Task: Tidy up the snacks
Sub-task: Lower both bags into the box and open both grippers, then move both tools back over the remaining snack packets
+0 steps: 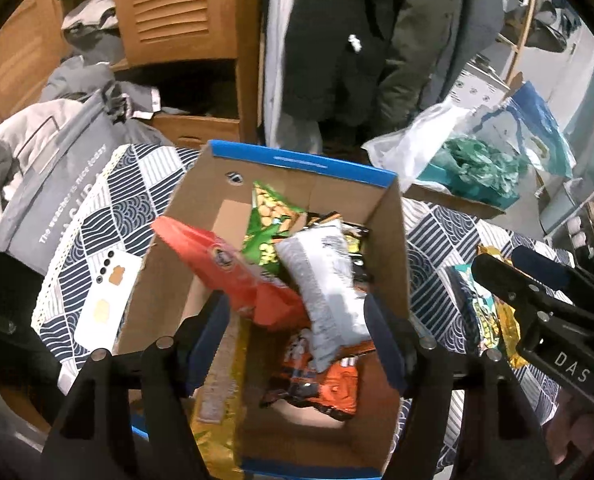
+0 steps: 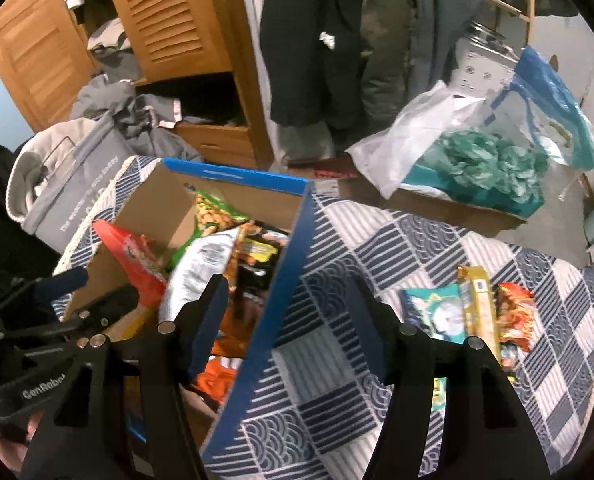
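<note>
An open cardboard box (image 1: 393, 240) with blue edges stands on a round table with a blue-white patterned cloth (image 2: 377, 248). In it lie a red packet (image 1: 225, 268), a green packet (image 1: 265, 220), a white-grey packet (image 1: 325, 280) and an orange packet (image 1: 321, 384). My left gripper (image 1: 297, 320) is open and empty above the box. My right gripper (image 2: 289, 312) is open and empty over the box's right wall (image 2: 273, 292). Loose snacks lie on the cloth to the right: a teal packet (image 2: 433, 312), a yellow packet (image 2: 477, 304) and a red-orange packet (image 2: 515, 316).
A white phone (image 1: 105, 296) lies on the cloth left of the box. A grey bag (image 1: 61, 184) sits at the left. A low box with white plastic bag and teal paper (image 2: 481, 172) stands behind the table. Wooden louvred cabinet (image 2: 169, 20) and hanging coats are behind.
</note>
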{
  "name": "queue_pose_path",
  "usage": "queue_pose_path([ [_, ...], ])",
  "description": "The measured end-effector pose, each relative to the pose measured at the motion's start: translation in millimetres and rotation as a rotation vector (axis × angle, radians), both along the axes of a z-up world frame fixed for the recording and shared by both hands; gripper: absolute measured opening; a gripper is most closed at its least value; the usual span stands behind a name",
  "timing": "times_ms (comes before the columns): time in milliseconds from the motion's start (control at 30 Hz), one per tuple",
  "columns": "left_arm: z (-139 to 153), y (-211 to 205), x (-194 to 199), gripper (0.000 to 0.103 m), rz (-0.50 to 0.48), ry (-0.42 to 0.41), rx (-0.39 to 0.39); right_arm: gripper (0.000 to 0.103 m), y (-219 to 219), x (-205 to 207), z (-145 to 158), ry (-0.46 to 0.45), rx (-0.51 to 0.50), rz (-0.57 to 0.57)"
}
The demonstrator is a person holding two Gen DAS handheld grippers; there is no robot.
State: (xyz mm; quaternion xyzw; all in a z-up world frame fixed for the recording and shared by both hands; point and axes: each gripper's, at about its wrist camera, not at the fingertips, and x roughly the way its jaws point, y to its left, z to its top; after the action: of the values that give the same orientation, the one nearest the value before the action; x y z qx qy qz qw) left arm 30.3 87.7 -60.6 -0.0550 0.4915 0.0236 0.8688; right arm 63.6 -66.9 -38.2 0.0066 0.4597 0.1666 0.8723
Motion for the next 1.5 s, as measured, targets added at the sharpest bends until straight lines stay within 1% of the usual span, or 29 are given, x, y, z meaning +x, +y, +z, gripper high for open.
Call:
queue_pose_path([
  [300,1.1,-30.1,0.5,0.072,-0.056,0.015,-0.01,0.062,-43.3,-7.1,0.8,-0.003,-0.01,-0.063],
  [367,-0.2,-37.5,1.9,0.074,-0.069,0.021,-0.019,0.062,-50.5,-8.6,1.2,-0.002,-0.011,-0.073],
  [533,-6.6,-57.9,6.6,0.074,-0.096,0.048,-0.028,0.062,-71.9,-15.5,1.6,-0.007,-0.026,-0.094],
  [667,-7.3,-76.3,9.7,0.074,-0.125,0.062,-0.047,0.062,-95.2,-20.3,-2.3,-0.004,-0.043,-0.122],
  [933,-9.9,-120.7,15.6,0.074,-0.187,0.079,-0.05,0.062,-141.5,-27.3,-15.9,0.02,-0.052,-0.183],
  [1033,-14.8,-137.8,18.2,0.074,-0.21,0.091,-0.044,0.062,-158.3,-28.1,-23.0,0.035,-0.054,-0.206],
  [1200,-29.1,-161.2,25.2,0.074,-0.234,0.121,-0.024,0.062,-185.6,-25.5,-37.3,0.066,-0.03,-0.241],
  [1500,-56.3,-182.8,37.3,0.074,-0.237,0.169,0.013,0.062,-205.8,-13.3,-57.1,0.093,-0.033,-0.254],
])
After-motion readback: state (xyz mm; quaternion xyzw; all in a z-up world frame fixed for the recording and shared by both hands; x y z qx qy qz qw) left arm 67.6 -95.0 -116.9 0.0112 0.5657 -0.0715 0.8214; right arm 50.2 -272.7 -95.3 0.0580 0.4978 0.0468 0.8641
